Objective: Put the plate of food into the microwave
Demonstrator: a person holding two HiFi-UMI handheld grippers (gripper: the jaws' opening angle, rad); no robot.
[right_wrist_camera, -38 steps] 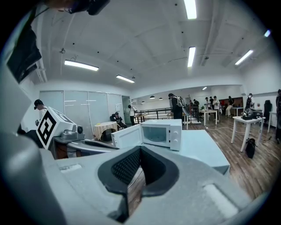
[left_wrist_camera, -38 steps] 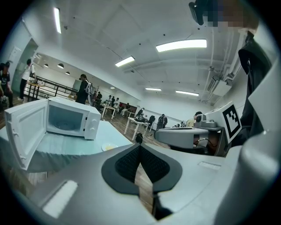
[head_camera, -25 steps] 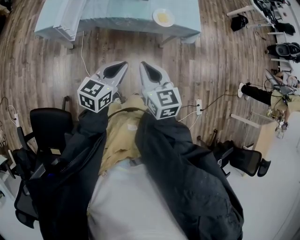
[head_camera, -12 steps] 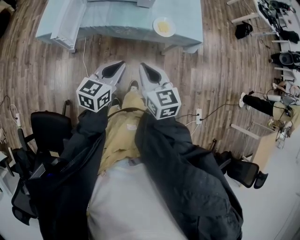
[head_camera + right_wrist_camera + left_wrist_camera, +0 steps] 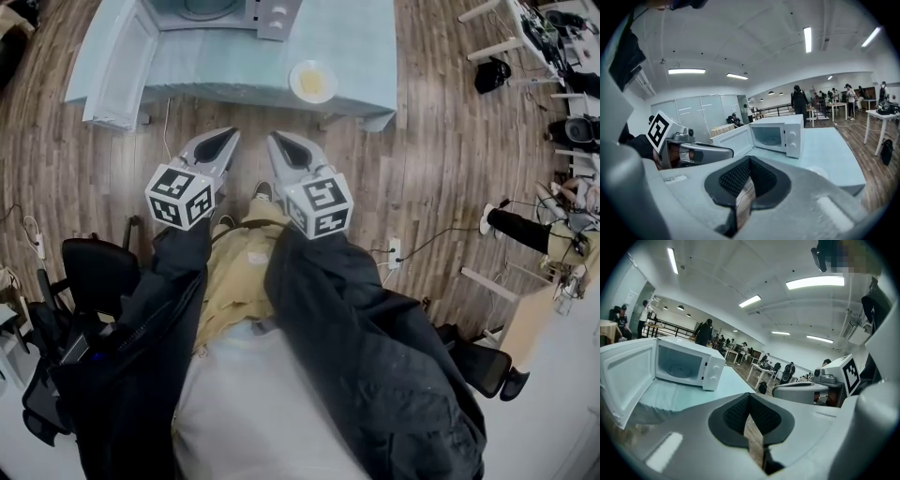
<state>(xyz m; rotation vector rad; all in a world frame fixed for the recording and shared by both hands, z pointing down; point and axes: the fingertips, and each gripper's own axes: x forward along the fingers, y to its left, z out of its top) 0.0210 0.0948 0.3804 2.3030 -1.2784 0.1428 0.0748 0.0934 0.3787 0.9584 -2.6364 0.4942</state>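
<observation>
A white plate (image 5: 312, 81) with yellow food lies near the front right edge of a table (image 5: 366, 47) under a pale blue cloth. The right gripper view shows the plate (image 5: 816, 171) just past the jaws. A white microwave (image 5: 216, 11) stands at the back of the table with its door (image 5: 117, 61) swung open to the left and its cavity empty. It also shows in both gripper views: microwave (image 5: 689, 366), microwave (image 5: 780, 136). My left gripper (image 5: 228, 134) and right gripper (image 5: 274, 139) hang side by side over the wooden floor, short of the table. Both are shut and hold nothing.
Black office chairs stand at my left (image 5: 98, 267) and lower right (image 5: 483, 361). A power strip (image 5: 394, 251) with cables lies on the floor to the right. A seated person's legs (image 5: 520, 225) stretch out at the far right. More tables and people fill the room behind.
The table, plate and microwave have slid lower in the head view and look nearer. The microwave has come into sight. Both grippers stay shut, side by side.
</observation>
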